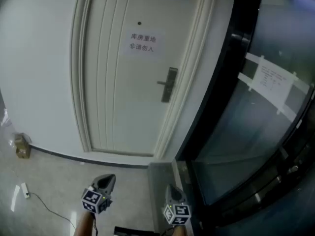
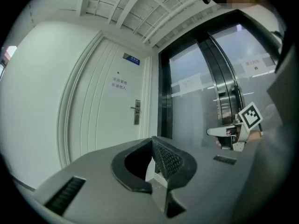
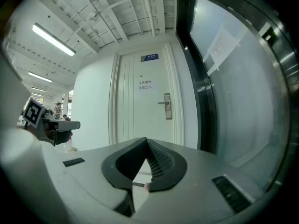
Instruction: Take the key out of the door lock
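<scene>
A white door stands ahead with a metal lock plate and lever handle on its right side. The lock also shows small in the left gripper view and in the right gripper view. No key can be made out at this distance. My left gripper and right gripper are held low over the floor, well short of the door. Both point toward it, shut and holding nothing. The jaw tips meet in the left gripper view and in the right gripper view.
A dark-framed glass wall runs along the right, with a taped paper notice. A paper sign hangs on the door. On the floor at left lie a small cardboard box and a white plug with a cable.
</scene>
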`<state>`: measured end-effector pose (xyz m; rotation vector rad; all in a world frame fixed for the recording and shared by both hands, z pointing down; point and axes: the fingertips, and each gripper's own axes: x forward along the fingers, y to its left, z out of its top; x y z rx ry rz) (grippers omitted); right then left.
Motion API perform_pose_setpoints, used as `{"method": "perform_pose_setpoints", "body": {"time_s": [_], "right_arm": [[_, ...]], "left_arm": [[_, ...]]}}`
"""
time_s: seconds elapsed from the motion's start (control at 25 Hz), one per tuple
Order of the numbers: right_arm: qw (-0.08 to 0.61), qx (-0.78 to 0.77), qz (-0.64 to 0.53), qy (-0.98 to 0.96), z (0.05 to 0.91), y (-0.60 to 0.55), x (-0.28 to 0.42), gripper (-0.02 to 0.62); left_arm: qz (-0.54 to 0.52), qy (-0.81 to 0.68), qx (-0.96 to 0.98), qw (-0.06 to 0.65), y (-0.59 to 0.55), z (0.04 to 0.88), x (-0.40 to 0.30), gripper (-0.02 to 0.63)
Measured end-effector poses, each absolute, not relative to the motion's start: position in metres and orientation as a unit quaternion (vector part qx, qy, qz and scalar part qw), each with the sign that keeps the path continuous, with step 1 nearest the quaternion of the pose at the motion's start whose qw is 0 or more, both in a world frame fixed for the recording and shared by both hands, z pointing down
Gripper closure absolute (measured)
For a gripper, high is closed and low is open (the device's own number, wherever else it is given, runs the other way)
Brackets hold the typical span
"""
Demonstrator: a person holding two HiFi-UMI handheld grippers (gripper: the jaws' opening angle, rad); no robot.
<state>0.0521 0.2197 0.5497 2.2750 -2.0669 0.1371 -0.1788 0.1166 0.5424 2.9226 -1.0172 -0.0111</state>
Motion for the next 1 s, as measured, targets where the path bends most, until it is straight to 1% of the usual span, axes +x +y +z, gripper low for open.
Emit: {"method": "perform_pose_setpoints", "body": {"time_s": [0.2,0.4,1.0], "right_arm": [[0.032,0.739,0.046,-0.671,0.552,0.22,0.057,0.584],[0.01,0.736,0.057,-0.674,0.553,0.221,0.062,0.583],[0.023,0.73,0.048,-0.681,0.554,0.216,0.105,0.583]], "left_arm": [[-0.002,-0.327,0.945,0.026,0.118,0.545,-0.174,0.597],[0.004,-0.328,0.944,0.029,0.118,0.549,-0.169,0.598],[0.008,-0.337,0.941,0.028,0.119,0.553,-0.125,0.597]]}}
